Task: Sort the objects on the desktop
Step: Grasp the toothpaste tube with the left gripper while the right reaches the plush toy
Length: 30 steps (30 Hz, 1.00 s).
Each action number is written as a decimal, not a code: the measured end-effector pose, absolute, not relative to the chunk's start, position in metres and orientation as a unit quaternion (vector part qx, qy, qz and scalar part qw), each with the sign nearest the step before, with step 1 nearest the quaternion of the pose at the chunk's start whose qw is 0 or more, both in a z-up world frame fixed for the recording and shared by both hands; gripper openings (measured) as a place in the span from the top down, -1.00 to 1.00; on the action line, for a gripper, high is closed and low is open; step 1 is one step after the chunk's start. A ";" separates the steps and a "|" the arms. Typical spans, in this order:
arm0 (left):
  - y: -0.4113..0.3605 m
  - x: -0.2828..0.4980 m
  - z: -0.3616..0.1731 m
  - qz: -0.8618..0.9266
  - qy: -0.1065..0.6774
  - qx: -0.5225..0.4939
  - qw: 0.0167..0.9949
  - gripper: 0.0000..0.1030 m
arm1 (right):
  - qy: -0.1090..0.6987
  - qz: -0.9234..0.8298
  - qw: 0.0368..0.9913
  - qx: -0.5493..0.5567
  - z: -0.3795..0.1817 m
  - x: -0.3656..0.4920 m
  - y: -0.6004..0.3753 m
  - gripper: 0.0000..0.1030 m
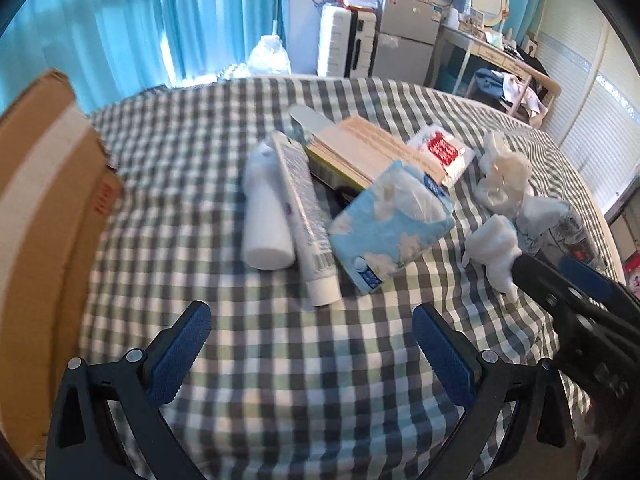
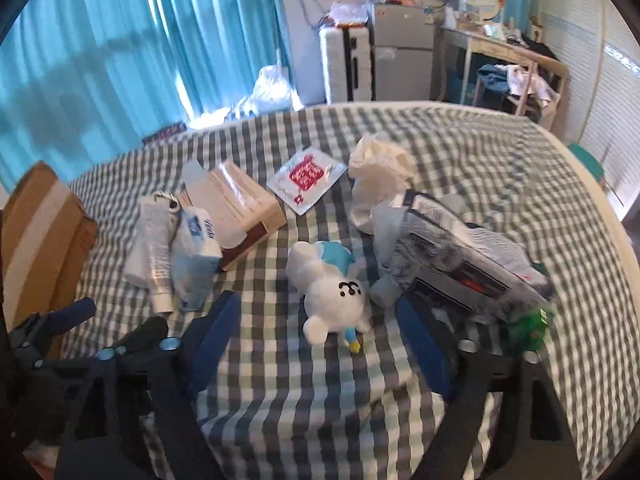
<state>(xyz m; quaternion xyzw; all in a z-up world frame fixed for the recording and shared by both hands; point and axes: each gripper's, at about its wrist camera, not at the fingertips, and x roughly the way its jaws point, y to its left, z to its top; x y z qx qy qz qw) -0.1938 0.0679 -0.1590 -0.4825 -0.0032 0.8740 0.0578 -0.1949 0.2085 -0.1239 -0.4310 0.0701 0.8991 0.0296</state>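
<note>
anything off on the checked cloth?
Yes: the carton lies on its side, end flap open. Crumpled tissue sits loose beside the sachet. The plush toy lies toppled between the right gripper's open jaws.

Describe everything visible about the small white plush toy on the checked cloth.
The plush toy is a soft white animal-like figure with a pale blue patch on its back, black stitched face marks, rounded stubby limbs and a small yellow and blue bit at its lower end. It lies on its side on the checked cloth, just ahead of the open right gripper, whose pads do not touch it.
</note>
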 end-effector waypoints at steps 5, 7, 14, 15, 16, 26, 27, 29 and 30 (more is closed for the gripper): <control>0.073 -0.206 -0.171 0.873 -0.011 -0.483 0.062 -0.88 | 0.075 0.893 0.029 -0.444 -0.138 -0.208 0.218 -0.43; 0.072 -0.212 -0.173 0.872 -0.018 -0.484 0.063 -0.52 | 0.081 0.892 0.028 -0.444 -0.140 -0.209 0.222 -0.39; 0.066 -0.233 -0.182 0.863 -0.024 -0.500 0.072 0.44 | 0.086 0.883 0.027 -0.460 -0.153 -0.216 0.225 -0.21; 0.065 -0.234 -0.181 0.863 -0.024 -0.500 0.074 0.47 | 0.086 0.883 0.027 -0.460 -0.153 -0.217 0.225 -0.21; 0.064 -0.235 -0.181 0.863 -0.023 -0.499 0.076 0.51 | 0.084 0.882 0.026 -0.462 -0.155 -0.218 0.224 -0.21; 0.048 -0.208 -0.155 0.862 -0.009 -0.496 0.106 0.58 | 0.105 0.871 0.004 -0.480 -0.157 -0.211 0.222 0.16; 0.048 -0.206 -0.153 0.861 -0.010 -0.497 0.108 0.58 | 0.107 0.872 0.000 -0.477 -0.155 -0.209 0.220 0.17; 0.048 -0.205 -0.152 0.856 -0.013 -0.504 0.113 0.58 | 0.110 0.871 -0.010 -0.479 -0.153 -0.207 0.214 0.17; 0.049 -0.206 -0.152 0.856 -0.012 -0.505 0.111 0.58 | 0.111 0.868 -0.012 -0.483 -0.154 -0.206 0.212 0.17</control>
